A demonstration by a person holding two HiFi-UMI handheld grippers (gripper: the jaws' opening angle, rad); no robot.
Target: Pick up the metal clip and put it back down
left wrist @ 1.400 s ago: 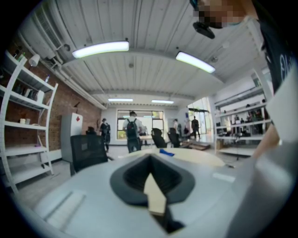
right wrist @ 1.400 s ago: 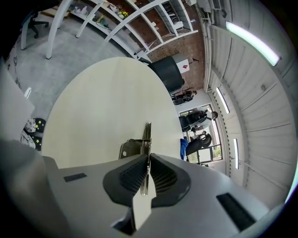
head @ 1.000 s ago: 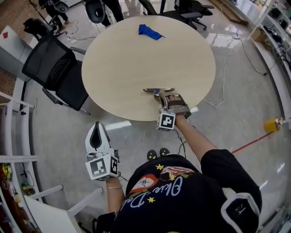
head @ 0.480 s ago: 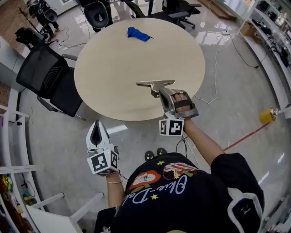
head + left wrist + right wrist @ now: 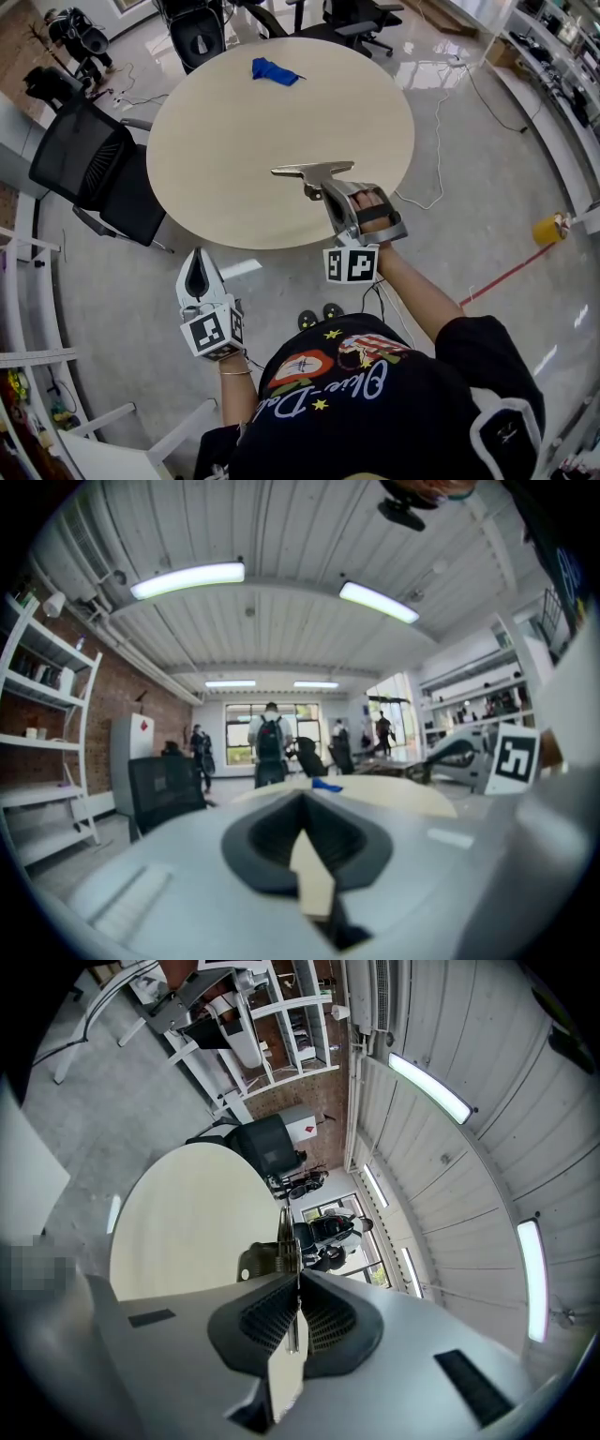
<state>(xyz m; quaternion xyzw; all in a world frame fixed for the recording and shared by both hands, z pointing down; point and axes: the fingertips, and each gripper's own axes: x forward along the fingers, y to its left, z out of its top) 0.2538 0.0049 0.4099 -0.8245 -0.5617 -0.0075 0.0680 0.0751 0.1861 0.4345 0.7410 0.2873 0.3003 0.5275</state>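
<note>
The metal clip point(image 5: 309, 172), a flat silver piece with a long bar, hangs above the near right part of the round beige table point(image 5: 234, 131). My right gripper point(image 5: 321, 190) is shut on it from the near side. In the right gripper view the clip point(image 5: 282, 1237) stands edge-on and sticks out past the shut pads point(image 5: 281, 1312). My left gripper point(image 5: 195, 261) is held low over the floor, short of the table's near edge, shut with nothing in it. In the left gripper view its dark jaws point(image 5: 302, 829) meet, pointing toward the table point(image 5: 394, 792).
A blue cloth point(image 5: 275, 70) lies on the far side of the table. Black office chairs point(image 5: 89, 164) stand at the table's left and behind it. A white cable point(image 5: 441, 141) trails over the floor on the right, near a yellow object point(image 5: 548, 229). White shelving lines the left edge.
My right gripper has lifted the metal clip up off the table toward the head camera and turned it slightly. The left gripper has stayed low at the left.
</note>
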